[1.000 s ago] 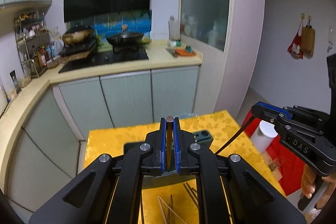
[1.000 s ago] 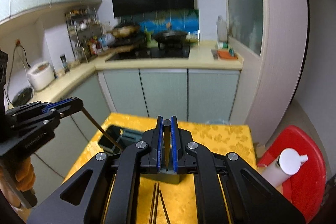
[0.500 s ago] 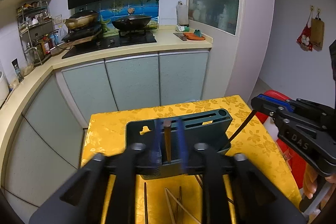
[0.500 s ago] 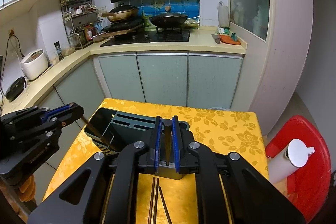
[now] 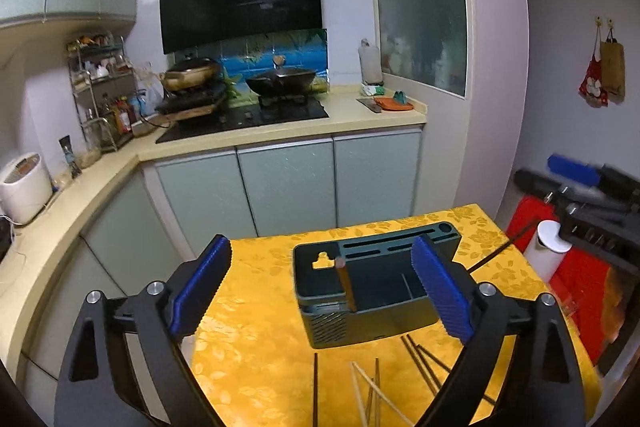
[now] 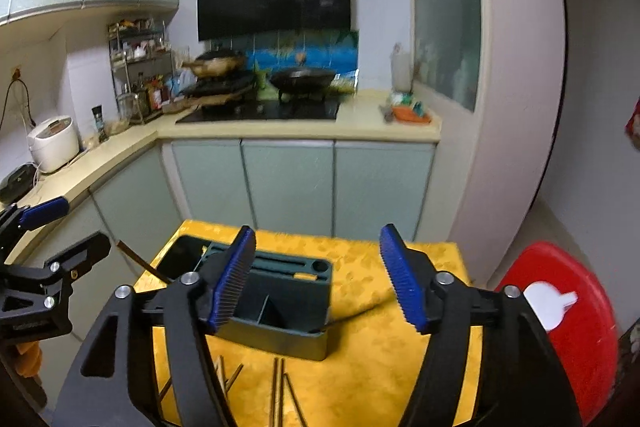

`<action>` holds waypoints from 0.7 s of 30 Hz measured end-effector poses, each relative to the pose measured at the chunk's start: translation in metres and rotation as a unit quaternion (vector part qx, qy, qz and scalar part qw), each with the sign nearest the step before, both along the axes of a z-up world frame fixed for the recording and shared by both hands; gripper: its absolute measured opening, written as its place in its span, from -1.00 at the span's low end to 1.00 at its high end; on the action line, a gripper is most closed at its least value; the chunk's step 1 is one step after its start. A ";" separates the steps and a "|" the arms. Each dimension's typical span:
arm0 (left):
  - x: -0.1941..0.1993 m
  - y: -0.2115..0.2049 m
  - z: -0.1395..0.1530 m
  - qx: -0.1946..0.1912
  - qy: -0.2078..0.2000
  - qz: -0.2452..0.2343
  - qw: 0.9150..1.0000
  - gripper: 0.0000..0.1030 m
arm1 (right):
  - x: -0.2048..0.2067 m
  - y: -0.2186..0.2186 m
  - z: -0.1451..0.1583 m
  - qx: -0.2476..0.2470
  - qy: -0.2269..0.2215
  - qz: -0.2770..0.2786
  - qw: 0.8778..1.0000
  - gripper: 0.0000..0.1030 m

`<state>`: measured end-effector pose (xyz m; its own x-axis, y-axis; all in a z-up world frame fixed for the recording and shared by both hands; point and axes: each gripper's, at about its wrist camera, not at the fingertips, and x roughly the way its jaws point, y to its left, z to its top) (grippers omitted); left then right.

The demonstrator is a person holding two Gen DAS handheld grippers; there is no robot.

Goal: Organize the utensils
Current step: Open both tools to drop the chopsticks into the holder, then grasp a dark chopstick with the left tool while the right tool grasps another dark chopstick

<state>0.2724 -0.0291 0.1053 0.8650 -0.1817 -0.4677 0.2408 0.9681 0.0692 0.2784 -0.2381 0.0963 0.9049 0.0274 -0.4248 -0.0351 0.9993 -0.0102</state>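
Note:
A dark green utensil holder (image 5: 376,291) stands on the yellow tablecloth (image 5: 256,331); it also shows in the right wrist view (image 6: 280,307). My left gripper (image 5: 320,291) is open above it; a brown chopstick (image 5: 347,287) stands in the holder's left compartment, free of the pads. My right gripper (image 6: 316,279) is open too. A dark chopstick (image 6: 360,315) is blurred at the holder's right edge; the same chopstick (image 5: 500,251) shows in the left wrist view. Several loose chopsticks (image 5: 376,387) lie on the cloth in front of the holder, and they (image 6: 280,387) show in the right wrist view too.
A red stool (image 6: 576,323) with a white bottle (image 6: 548,307) on it stands right of the table. Kitchen cabinets (image 5: 288,183) and a stove counter lie behind. The other gripper (image 5: 592,203) shows at the right edge of the left view.
Both grippers were shut on a chopstick each and have now opened. The left chopstick dropped into the holder; the right one is falling at the holder's right edge. Both grippers rose.

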 end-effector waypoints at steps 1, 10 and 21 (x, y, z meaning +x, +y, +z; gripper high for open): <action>-0.004 0.002 -0.002 0.001 -0.001 0.001 1.000 0.76 | -0.006 -0.002 0.002 -0.002 -0.007 0.000 1.000 0.24; -0.043 0.020 -0.035 0.005 -0.001 0.016 1.000 0.80 | -0.060 -0.014 -0.014 0.004 -0.029 0.015 0.999 0.24; -0.089 0.032 -0.079 0.024 0.002 0.031 0.999 0.80 | -0.120 -0.013 -0.074 0.009 -0.025 0.022 0.999 0.24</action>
<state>0.1830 0.0032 0.0263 0.8719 -0.1045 -0.4783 0.1805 0.9768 0.1156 0.1582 -0.2507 0.0220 0.9228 0.0746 -0.3779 -0.0789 0.9969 0.0041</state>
